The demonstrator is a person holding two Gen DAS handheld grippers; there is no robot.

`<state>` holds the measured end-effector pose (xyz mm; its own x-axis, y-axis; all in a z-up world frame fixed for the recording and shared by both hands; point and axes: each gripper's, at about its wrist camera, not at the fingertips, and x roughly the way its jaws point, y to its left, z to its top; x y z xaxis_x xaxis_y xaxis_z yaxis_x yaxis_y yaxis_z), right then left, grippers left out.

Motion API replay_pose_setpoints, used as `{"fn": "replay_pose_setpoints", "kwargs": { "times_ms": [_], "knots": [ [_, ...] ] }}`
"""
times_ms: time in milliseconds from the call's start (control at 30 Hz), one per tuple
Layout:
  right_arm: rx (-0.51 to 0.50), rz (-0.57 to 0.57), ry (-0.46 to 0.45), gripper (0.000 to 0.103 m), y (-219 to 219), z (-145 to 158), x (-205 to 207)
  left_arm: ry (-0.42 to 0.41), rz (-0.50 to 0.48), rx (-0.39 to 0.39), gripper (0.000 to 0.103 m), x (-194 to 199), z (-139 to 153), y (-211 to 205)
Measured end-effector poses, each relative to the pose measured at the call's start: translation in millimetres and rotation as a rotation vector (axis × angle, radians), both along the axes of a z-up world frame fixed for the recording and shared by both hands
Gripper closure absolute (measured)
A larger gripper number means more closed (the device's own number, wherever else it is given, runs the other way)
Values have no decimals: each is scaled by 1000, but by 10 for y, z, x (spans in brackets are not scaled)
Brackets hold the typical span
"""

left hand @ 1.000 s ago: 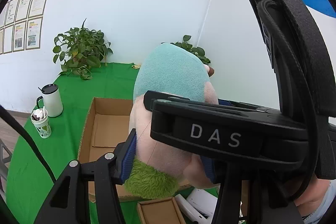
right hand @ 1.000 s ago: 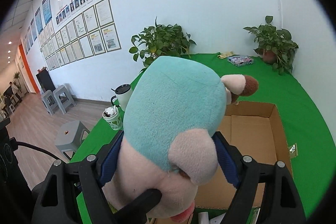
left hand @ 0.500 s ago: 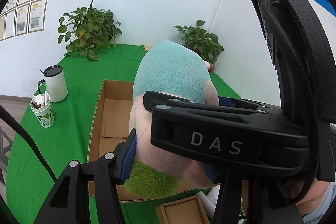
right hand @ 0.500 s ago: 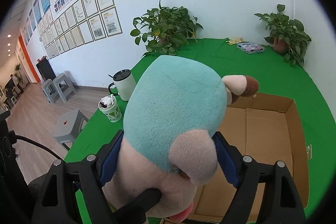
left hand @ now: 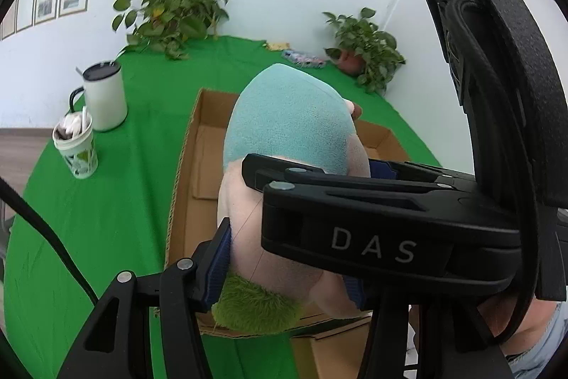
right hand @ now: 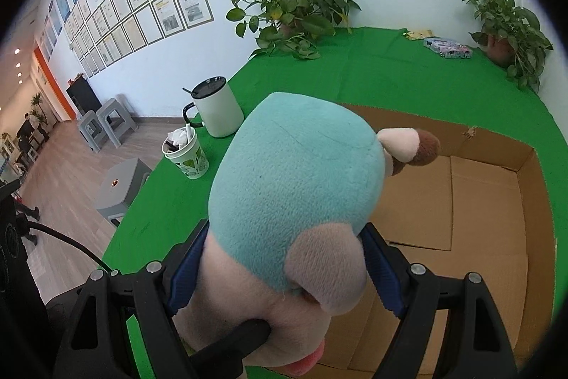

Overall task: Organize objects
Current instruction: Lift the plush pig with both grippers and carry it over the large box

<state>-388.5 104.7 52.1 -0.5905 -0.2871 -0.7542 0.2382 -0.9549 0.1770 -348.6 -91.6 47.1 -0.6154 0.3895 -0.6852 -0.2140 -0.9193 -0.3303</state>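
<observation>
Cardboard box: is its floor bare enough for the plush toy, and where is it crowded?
The cardboard box floor shows bare under the plush toy. Crowded: left edge, white mug beside paper cup.

A plush toy (right hand: 294,187) with a teal head, a pale pink body and a shaggy green patch low on its side is clamped between the blue pads of the right gripper (right hand: 284,269), and the left gripper (left hand: 294,258) also presses on its pink body. A small cream and brown part pokes out to its right. Ahead of and below the grippers, an open, empty cardboard box (right hand: 461,201) lies on green cloth under the toy.
</observation>
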Motion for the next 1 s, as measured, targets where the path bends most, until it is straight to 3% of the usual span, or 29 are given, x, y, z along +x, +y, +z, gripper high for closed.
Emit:
{"fn": "replay_pose_setpoints", "kwargs": {
  "times_ms": [367, 500, 800, 933, 1000],
  "knots": [
    [-79, 85, -204, 21, -130, -577, -352, -163, 58, -22, 52, -292, -618, -339],
    [-138, 86, -286, 19, -131, -786, -466, -188, 68, -2, 52, -356, -771, -448],
    [-291, 97, -292, 17, 203, -586, -380, -207, 58, 33, 52, -339, -788, -402],
    [-185, 83, -327, 22, 129, -761, -333, -211, 22, -19, 46, -298, -818, -281],
    [-197, 78, -301, 23, 124, -773, -315, -195, 34, -25, 46, -246, -788, -291]
  ]
}}
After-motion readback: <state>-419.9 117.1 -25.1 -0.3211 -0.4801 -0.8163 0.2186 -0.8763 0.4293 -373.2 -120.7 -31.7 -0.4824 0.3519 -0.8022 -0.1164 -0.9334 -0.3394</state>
